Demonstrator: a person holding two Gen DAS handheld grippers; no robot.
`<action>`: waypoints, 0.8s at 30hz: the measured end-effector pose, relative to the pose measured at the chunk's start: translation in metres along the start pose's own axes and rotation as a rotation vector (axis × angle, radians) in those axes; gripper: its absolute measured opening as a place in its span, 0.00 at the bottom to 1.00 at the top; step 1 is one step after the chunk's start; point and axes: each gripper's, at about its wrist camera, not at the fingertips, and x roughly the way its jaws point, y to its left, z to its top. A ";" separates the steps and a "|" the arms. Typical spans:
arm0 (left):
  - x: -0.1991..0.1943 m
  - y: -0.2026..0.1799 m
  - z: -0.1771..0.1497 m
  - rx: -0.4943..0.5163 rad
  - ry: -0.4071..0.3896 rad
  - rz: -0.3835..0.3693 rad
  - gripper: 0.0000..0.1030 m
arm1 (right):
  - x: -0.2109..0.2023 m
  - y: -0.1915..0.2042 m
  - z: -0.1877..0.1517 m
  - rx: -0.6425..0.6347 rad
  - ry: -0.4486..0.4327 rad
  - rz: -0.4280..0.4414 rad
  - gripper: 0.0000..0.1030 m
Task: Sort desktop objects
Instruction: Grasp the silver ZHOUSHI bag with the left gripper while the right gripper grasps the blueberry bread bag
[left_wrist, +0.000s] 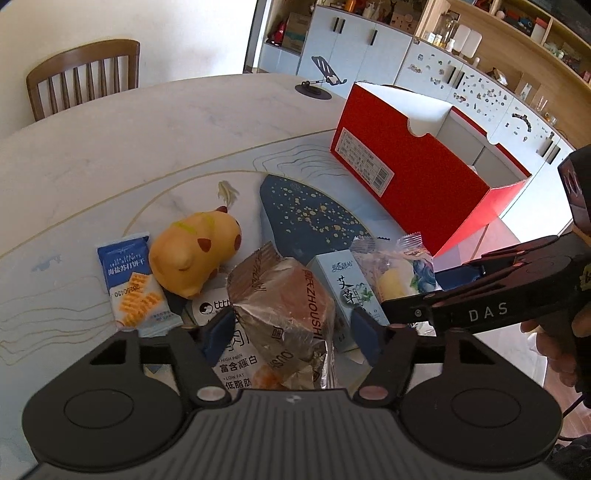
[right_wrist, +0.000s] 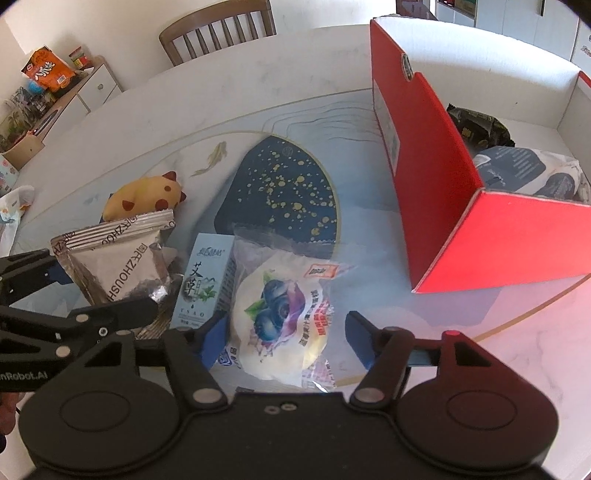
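My left gripper (left_wrist: 291, 332) stands open astride a silver bread packet (left_wrist: 284, 306); its left pad is against the wrapper edge and a gap shows at the right pad. My right gripper (right_wrist: 286, 339) is open around a blueberry pastry packet (right_wrist: 284, 317), with its right pad clear of the wrapper. A pale blue carton (right_wrist: 205, 277) lies between the two packets. A yellow toy animal (left_wrist: 194, 254) and a blue cracker packet (left_wrist: 133, 284) lie to the left. The red box (right_wrist: 443, 192) stands open at the right and holds a dark packet (right_wrist: 480, 125) and a wrapped bun (right_wrist: 532, 170).
A dark blue speckled mat (right_wrist: 280, 192) lies behind the pile on the pale marble table (left_wrist: 129, 140). A phone stand (left_wrist: 317, 85) sits at the far edge, a wooden chair (left_wrist: 85, 77) beyond it. A white snack pouch (left_wrist: 236, 354) lies under the bread packet.
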 end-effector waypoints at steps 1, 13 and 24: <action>0.000 0.001 0.000 -0.004 0.001 0.000 0.58 | 0.000 0.000 0.000 0.000 0.002 0.002 0.60; 0.002 0.006 0.001 -0.052 0.009 -0.018 0.41 | -0.005 -0.002 -0.001 0.011 -0.003 -0.007 0.52; -0.006 0.010 0.003 -0.107 -0.001 -0.040 0.37 | -0.022 -0.004 -0.003 0.008 -0.020 -0.003 0.51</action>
